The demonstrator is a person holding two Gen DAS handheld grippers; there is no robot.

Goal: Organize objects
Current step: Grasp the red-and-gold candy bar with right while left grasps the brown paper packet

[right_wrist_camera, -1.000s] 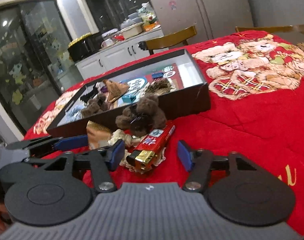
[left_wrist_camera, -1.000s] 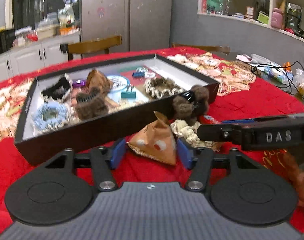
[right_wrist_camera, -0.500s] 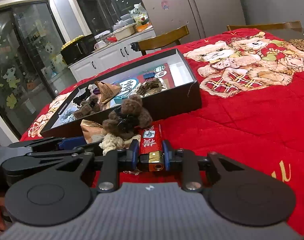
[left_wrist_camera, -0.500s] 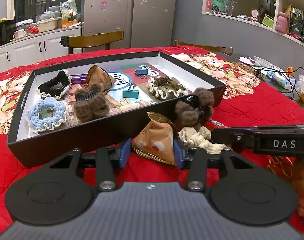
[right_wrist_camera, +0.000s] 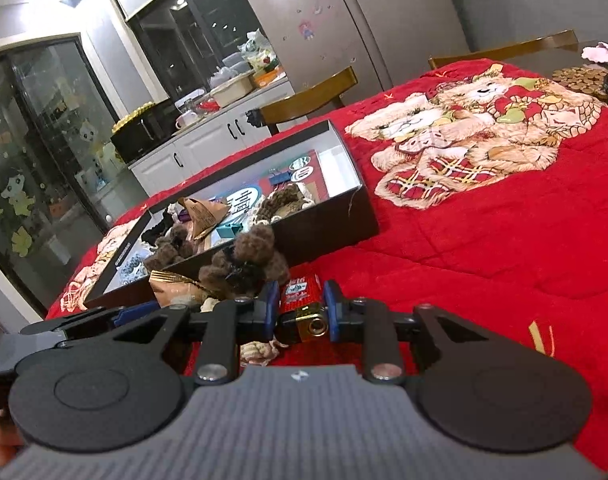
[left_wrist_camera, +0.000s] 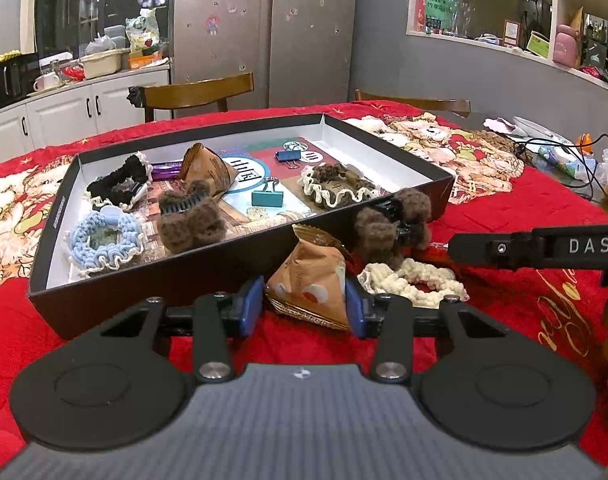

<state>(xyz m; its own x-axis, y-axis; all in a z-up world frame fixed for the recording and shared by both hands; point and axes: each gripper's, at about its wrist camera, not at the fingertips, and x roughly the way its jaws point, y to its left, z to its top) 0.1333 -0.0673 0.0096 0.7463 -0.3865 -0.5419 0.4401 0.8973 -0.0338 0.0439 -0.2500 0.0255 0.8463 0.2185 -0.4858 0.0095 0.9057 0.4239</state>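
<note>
Both tools point forward and slightly down over the red quilted tablecloth [right_wrist_camera: 483, 240], just in front of the shallow black cardboard box [left_wrist_camera: 232, 256]. The left gripper [left_wrist_camera: 304, 306] has closed its blue pads on the orange pyramid-shaped snack packet [left_wrist_camera: 309, 276], which stands on the cloth against the box's near wall. The right gripper [right_wrist_camera: 298, 312], rolled a little, has pinched its pads onto the red-and-gold wrapped snack bar [right_wrist_camera: 304, 300], narrow between them, lying beside the brown fuzzy hair claw [right_wrist_camera: 244, 264] and the cream knitted scrunchie [left_wrist_camera: 411, 280].
</note>
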